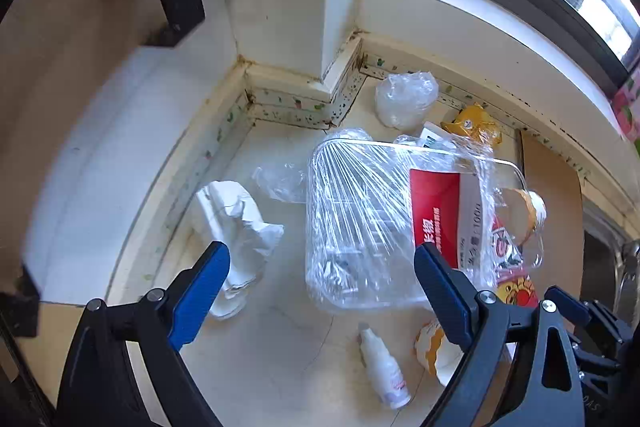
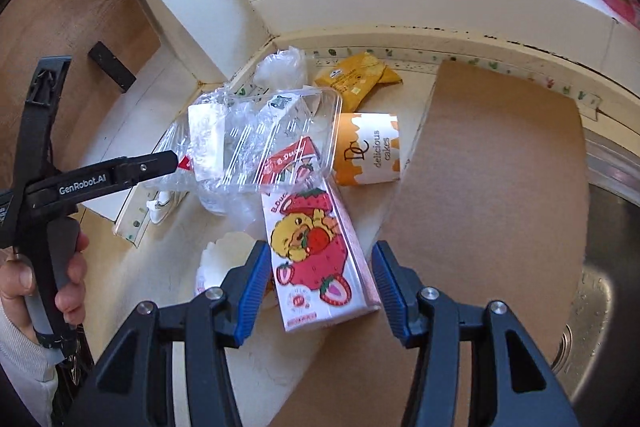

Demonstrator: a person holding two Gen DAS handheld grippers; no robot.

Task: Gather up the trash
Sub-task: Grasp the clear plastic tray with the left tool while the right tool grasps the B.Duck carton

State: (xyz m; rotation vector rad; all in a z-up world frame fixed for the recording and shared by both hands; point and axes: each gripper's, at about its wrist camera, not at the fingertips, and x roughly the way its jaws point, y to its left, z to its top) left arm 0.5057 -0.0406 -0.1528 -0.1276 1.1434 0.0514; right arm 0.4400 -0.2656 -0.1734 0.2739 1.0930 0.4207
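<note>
Now our right tool [image 2: 316, 283] stands wide around the strawberry carton [image 2: 316, 251], not pressing. It lies at six o'clock of the cake cup [image 2: 368, 149]; light, stiff, smooth, so we grip its long sides.

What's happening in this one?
A person holds a gripper in each hand over a counter corner littered with trash. The left gripper is open above a clear plastic container. The right gripper is open around a strawberry carton, not gripping it. Nothing is picked up yet.
</note>
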